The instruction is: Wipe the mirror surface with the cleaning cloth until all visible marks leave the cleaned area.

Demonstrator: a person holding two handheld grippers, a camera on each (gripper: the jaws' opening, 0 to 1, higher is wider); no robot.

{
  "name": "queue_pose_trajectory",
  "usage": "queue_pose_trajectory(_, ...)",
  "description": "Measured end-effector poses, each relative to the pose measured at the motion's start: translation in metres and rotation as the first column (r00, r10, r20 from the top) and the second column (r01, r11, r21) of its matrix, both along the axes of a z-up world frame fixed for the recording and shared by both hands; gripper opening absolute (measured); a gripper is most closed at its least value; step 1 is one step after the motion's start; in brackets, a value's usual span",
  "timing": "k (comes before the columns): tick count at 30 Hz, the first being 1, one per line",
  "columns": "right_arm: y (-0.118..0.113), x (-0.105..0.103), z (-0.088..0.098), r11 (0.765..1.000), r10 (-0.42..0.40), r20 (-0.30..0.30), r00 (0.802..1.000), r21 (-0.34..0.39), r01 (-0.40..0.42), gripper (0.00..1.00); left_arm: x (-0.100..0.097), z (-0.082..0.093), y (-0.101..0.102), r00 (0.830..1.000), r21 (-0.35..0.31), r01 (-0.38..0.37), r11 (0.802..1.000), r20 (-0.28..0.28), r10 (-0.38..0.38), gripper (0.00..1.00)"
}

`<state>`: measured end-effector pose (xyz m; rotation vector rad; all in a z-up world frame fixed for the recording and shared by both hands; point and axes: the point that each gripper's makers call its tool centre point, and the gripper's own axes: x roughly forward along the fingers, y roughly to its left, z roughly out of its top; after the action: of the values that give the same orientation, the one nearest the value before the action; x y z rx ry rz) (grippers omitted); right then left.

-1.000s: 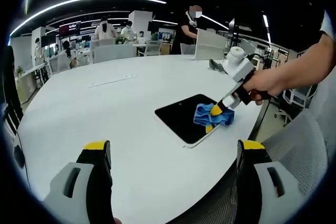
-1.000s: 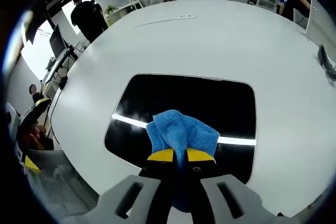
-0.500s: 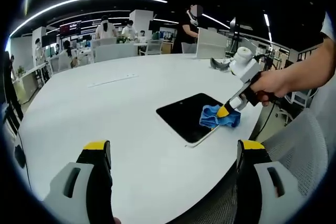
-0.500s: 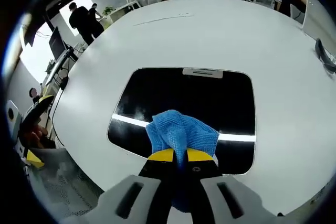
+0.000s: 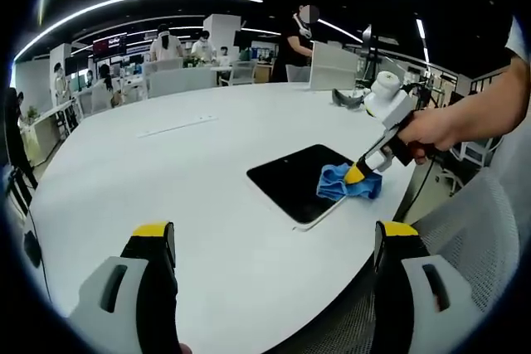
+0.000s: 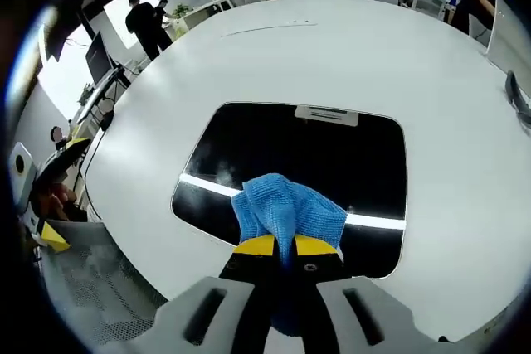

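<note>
- Right gripper (image 6: 284, 245) clamps the blue cleaning cloth (image 6: 286, 209) on the mirror (image 6: 332, 155).
- Left gripper (image 5: 274, 242), jaws wide, hovers off the mirror over the white table (image 5: 166, 172).
- Office workers stand beyond the table.

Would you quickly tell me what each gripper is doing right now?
Left gripper: open, holding nothing.
Right gripper: shut on the blue cloth, over the mirror.

Bare table (image 5: 166, 172) lies open around the mirror (image 6: 249, 147).
</note>
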<state>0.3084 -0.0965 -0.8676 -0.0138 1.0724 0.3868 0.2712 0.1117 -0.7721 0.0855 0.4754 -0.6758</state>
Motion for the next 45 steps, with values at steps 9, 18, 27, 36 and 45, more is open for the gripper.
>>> queue_pose_trajectory(9,-0.006,0.002,0.0,0.999,-0.02,-0.042,0.999,0.042,0.022,0.01,-0.001,-0.001,-0.001,1.0,0.001,0.003,1.0,-0.007,-0.003,0.99)
queue_pose_trajectory(18,-0.017,0.003,0.0,0.998,-0.024,-0.039,0.999,0.055,0.026,0.01,-0.001,-0.002,-0.001,1.0,0.008,0.008,1.0,-0.009,-0.008,0.99)
queue_pose_trajectory(27,-0.032,0.001,-0.001,0.997,-0.024,-0.042,0.999,0.066,0.027,0.01,-0.001,-0.003,-0.001,1.0,0.014,0.01,1.0,-0.01,-0.01,0.99)
queue_pose_trajectory(36,-0.054,0.0,-0.001,0.991,-0.1,-0.059,0.993,0.085,0.105,0.01,-0.001,-0.004,-0.001,1.0,0.018,0.009,1.0,-0.009,-0.009,0.99)
queue_pose_trajectory(45,-0.059,0.0,-0.001,0.989,-0.116,-0.055,0.992,0.085,0.121,0.01,-0.001,-0.005,-0.001,1.0,0.023,0.009,1.0,-0.011,-0.008,0.99)
